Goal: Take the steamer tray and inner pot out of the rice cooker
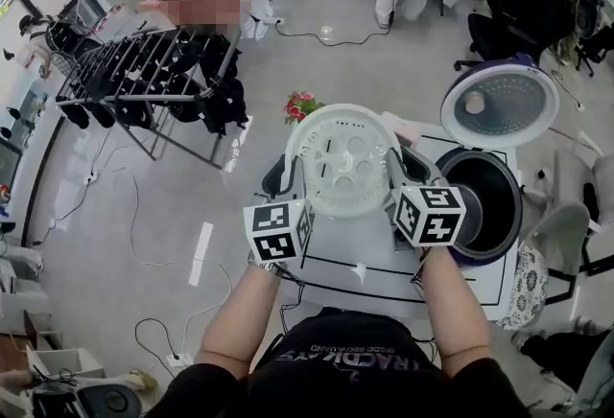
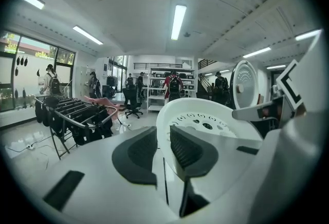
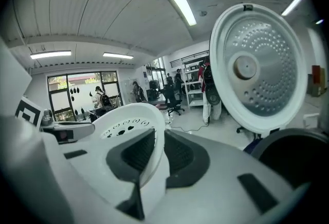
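Above the bench [image 1: 484,284], just to the left of the open rice cooker [image 1: 519,215], the white steamer tray [image 1: 341,160] hangs in the air between the two tools. It is clear of the cooker and rests on nothing.

The left gripper [image 1: 280,180] has the tray's near-left rim: seen along its own jaws, the two dark pads stand a little apart with the thin white rim pinched between them. The right gripper [image 1: 407,169] does the same on the opposite side, its pads closed onto the rim with only the plastic between them. The tray looks roughly level, holes facing up.

From where I stand, I would call the first half of the job nearly finished: the tray is out, but it has not been set down anywhere, and both hands are taken up with it.

The second half looks untouched. The lid [image 1: 499,104] stands tipped back and open, and the dark inner pot [image 1: 487,197] sits down inside the cooker body, not lifted at all. The tray needs a spot on the bench before either tool is free to go for the pot.
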Tool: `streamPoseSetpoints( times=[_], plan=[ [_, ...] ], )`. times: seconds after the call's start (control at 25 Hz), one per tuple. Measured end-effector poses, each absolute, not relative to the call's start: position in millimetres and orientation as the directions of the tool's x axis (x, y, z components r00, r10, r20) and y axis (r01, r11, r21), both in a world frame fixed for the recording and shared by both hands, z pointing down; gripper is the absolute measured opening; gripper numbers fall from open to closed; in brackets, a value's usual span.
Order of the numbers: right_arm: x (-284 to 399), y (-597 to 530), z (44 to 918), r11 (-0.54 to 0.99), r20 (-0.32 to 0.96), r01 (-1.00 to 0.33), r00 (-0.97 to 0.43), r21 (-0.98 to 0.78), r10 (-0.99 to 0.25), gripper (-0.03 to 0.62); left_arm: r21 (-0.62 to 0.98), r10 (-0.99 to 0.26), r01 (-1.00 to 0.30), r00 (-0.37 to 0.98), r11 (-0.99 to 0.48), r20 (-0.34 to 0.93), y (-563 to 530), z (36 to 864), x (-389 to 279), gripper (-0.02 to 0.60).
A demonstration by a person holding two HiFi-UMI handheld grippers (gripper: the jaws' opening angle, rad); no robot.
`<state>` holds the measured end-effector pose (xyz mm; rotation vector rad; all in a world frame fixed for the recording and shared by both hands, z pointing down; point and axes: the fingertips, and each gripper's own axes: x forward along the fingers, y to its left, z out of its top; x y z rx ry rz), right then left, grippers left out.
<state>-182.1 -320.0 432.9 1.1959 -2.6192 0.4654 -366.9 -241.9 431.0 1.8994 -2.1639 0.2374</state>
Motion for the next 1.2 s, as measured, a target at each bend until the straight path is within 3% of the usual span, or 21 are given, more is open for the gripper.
streamPoseSetpoints(
  times=[0.56, 1.2],
  plan=[
    [-230.2, -341.4, 524.6, 0.568, 0.477, -0.797, -0.588, -0.206, -0.653, 0.058, 0.123, -0.922, -0.988, -0.039, 0.093, 0.386, -264.4, 515.0, -415.3, 0.084],
    [-239.1, -364.9, 623.6, 0.500, 0.602, -0.840, -0.515, -0.211, -0.610, 0.058, 0.168, -0.866, -0.984, 0.035, 0.058, 0.499, -293.6, 613.0, -426.5, 0.091]
  ],
)
